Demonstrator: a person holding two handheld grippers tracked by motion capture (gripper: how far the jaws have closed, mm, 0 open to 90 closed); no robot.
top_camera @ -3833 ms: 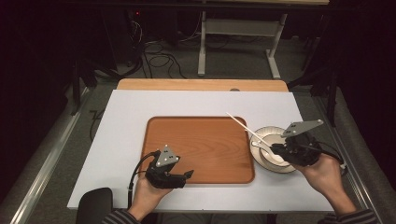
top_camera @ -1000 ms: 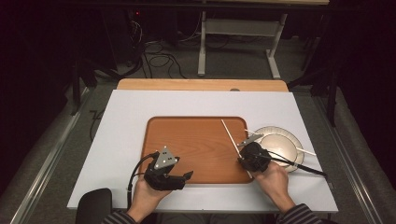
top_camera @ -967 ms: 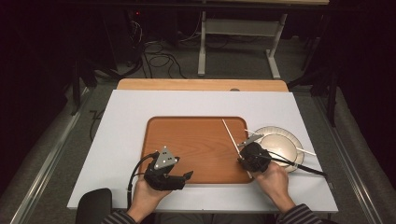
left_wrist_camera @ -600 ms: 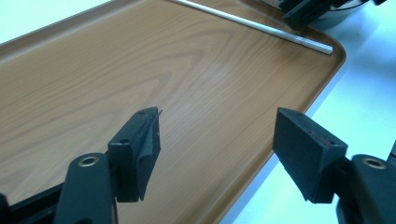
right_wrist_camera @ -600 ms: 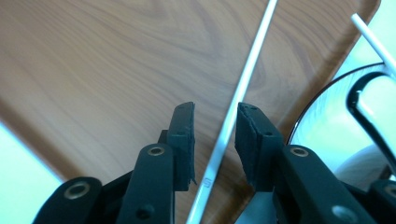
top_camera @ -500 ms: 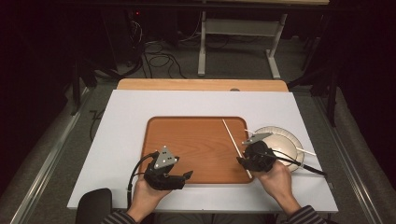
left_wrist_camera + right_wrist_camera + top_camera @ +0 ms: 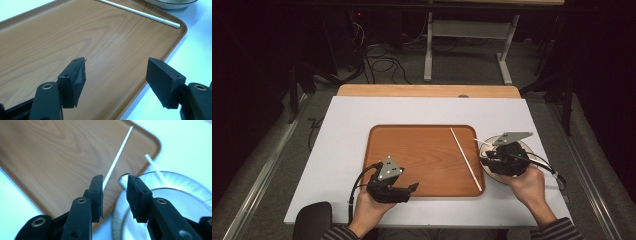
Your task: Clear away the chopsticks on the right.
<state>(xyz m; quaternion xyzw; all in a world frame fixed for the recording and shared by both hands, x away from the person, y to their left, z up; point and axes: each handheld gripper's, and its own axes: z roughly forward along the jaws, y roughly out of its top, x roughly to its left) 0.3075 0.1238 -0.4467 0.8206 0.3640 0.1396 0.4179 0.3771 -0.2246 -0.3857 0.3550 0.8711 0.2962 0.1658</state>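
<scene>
A brown wooden tray (image 7: 422, 150) lies in the middle of the white table. One white chopstick (image 7: 464, 156) rests slantwise along the tray's right side, also visible as the chopstick (image 7: 140, 13) and the chopstick (image 7: 117, 157). A second chopstick (image 7: 156, 168) leans on the rim of a white plate (image 7: 175, 182) just right of the tray. My right gripper (image 7: 486, 159) hovers over the plate's left edge, open and empty (image 7: 114, 195). My left gripper (image 7: 412, 189) stands open over the tray's near corner, with nothing between its jaws (image 7: 116, 72).
The plate (image 7: 525, 146) sits close against the tray's right edge. A light wooden table edge (image 7: 427, 91) runs along the back. A black round object (image 7: 312, 220) lies at the near left corner. White tabletop surrounds the tray.
The right gripper carried a chopstick from the plate onto the tray, let it go there, and has drawn back to the right over the plate. The left gripper has stayed put.
</scene>
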